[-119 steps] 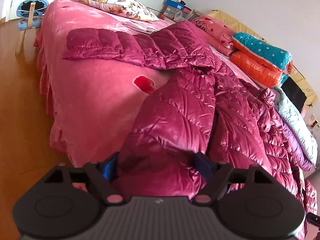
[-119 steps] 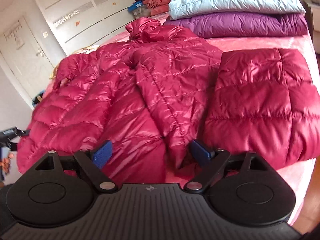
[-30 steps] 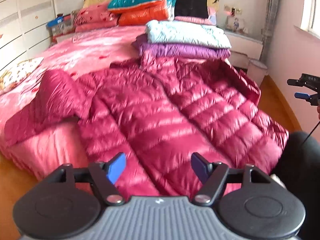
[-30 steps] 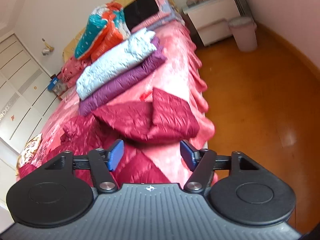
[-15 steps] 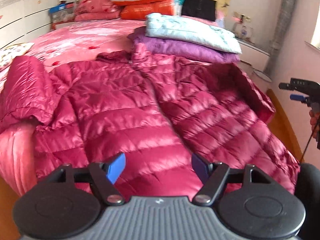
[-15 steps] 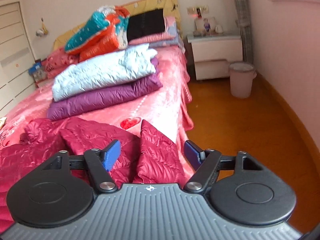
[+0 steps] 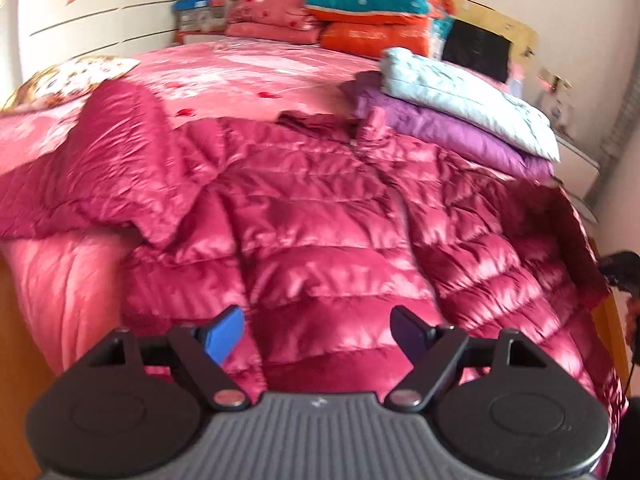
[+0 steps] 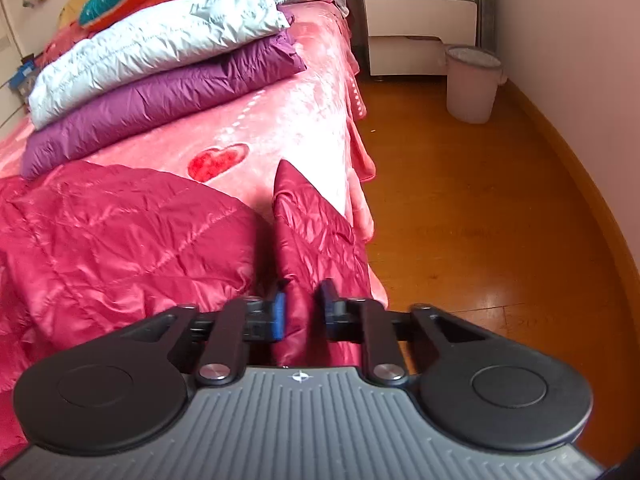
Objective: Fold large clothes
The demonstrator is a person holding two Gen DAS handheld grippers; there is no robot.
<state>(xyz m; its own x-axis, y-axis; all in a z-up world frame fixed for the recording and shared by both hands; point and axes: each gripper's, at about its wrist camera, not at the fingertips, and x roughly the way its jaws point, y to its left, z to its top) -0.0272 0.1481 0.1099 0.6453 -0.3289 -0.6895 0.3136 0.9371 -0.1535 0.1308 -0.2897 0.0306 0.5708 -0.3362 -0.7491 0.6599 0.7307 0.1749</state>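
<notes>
A: Where is the crimson down jacket [image 7: 320,216]?

B: It lies spread open on the pink bedspread [image 7: 248,76], straight ahead of the left tool [image 7: 316,330], with its hem reaching under that tool's fingers. One sleeve [image 7: 100,168] lies out ahead and to the left of that tool, near the bed's edge.

A: And the left tool itself?

B: Its jaws stand wide and are opening; the blue pads [image 7: 222,334] hover over the quilted fabric and nothing is pinched between them.

A: The right tool?

B: The right tool [image 8: 302,308] is closing, and its pads already press on a ridge of the jacket's other sleeve [image 8: 312,232], which stands up in a fold between them and runs forward from the tool. The rest of the jacket lies to that tool's left.

A: What lies beyond?

B: Past the jacket, farther from both tools, a folded purple jacket [image 8: 160,96] sits on the bedspread with a pale blue one [image 8: 152,48] stacked on top. Behind those, teal and orange bedding [image 7: 376,16] is piled at the headboard. A patterned pillow [image 7: 64,76] lies far left of the left tool.

A: And off the bed?

B: To the right of the right tool is the wooden floor [image 8: 480,220], with a pink bin [image 8: 472,84] and a white nightstand [image 8: 416,28] against the far wall.
</notes>
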